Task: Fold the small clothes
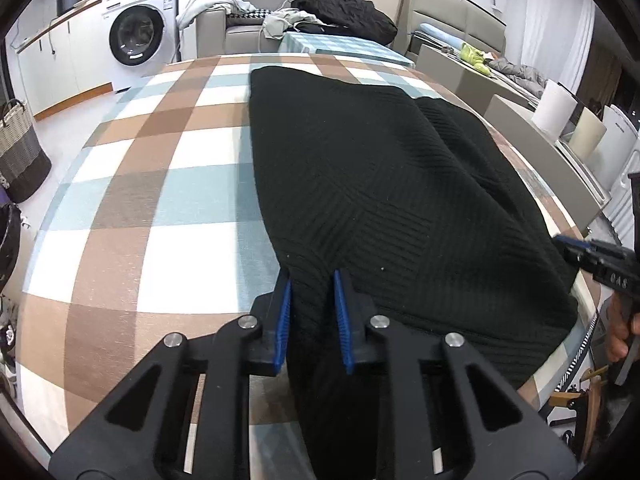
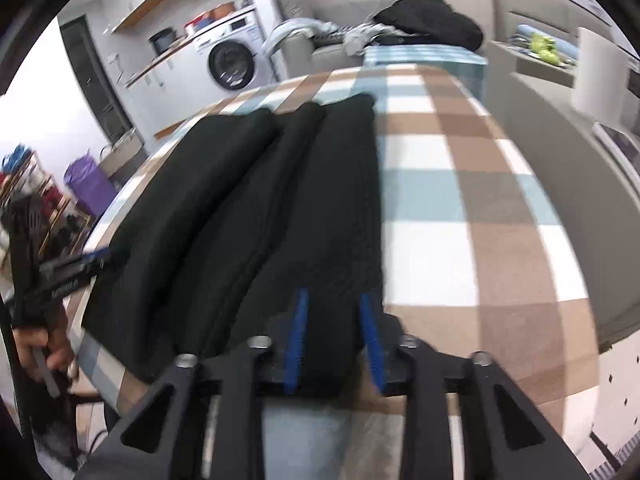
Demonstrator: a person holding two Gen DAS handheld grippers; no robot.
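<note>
While flat on the checked cloth (image 1: 160, 184), black garment (image 1: 360, 184).

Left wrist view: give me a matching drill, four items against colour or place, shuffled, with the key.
Things:
1. garment
2. washing machine
3. woven basket
4. tablecloth

Descriptions:
A. white, far left by the counter
B. black ribbed knit, lying on the table
C. brown, blue and white check
D. on the floor at the left edge

Pairs: 1-B, 2-A, 3-D, 4-C
</note>
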